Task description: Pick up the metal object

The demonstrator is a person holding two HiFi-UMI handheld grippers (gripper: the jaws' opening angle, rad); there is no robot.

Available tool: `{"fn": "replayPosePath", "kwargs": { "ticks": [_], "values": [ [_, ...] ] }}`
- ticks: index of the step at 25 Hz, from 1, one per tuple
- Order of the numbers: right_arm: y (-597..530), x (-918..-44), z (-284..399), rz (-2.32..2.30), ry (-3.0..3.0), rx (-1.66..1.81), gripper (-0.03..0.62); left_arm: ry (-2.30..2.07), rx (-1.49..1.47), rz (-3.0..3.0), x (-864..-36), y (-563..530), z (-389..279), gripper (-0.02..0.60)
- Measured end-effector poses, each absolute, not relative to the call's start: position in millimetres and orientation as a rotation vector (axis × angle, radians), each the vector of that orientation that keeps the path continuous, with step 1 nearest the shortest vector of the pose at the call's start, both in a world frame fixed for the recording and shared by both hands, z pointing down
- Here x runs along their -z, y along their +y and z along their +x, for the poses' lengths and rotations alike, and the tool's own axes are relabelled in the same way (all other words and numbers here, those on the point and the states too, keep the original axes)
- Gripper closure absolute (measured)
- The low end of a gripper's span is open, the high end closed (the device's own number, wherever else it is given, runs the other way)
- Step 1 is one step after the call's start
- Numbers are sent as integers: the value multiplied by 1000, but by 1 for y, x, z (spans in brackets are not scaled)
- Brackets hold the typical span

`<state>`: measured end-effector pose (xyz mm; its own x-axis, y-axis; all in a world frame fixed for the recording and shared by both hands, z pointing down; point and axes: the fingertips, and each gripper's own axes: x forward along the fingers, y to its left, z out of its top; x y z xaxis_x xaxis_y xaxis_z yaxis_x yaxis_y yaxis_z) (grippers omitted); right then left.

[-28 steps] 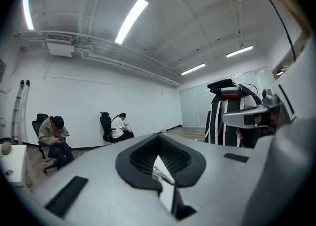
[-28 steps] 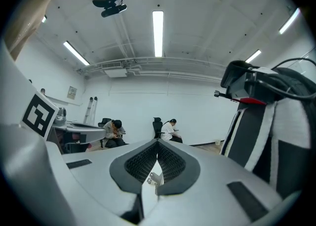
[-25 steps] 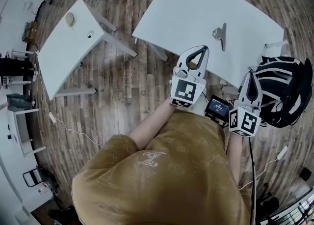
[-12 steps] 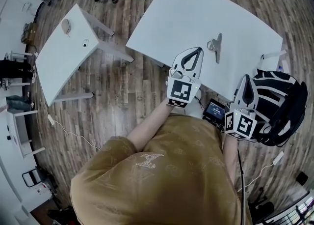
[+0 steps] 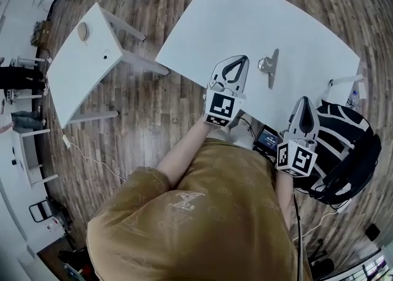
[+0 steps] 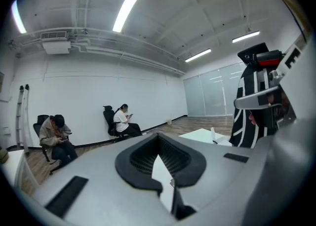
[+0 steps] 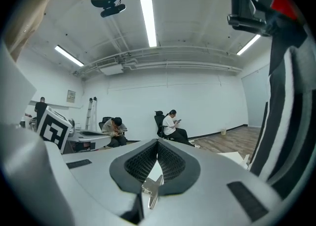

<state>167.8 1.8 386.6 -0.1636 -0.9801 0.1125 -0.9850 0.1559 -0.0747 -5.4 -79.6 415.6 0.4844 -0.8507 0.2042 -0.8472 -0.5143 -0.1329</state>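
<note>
Here: left hand-held gripper (image 5: 243,59), right hand-held gripper (image 5: 305,99) pressed together — metal object (image 5: 270,67) alone on table (image 5: 245,16).

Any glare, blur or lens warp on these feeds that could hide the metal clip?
Head view: fisheye bends the white table edges, but the light is even and the metal clip reads sharp. Right gripper view: ceiling lights glare overhead, yet the clip shows clear past the jaws. Left gripper view: similar glare, and the corners vignette dark.
</note>
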Motion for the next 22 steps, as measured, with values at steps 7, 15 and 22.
{"fn": "replayPosePath", "kwargs": {
  "ticks": [7,15,22],
  "values": [
    [-7,-394,168,1972,-2373,-238,586,1277,457,-2755,-439,-88,15,574],
    [-22,-401,174,2028,-2304,-267,585,1082,583,-2816,-474,-103,35,574],
    [-33,-412,168,2050,-2249,-321,586,700,618,-2932,-502,-102,50,557]
  ]
}}
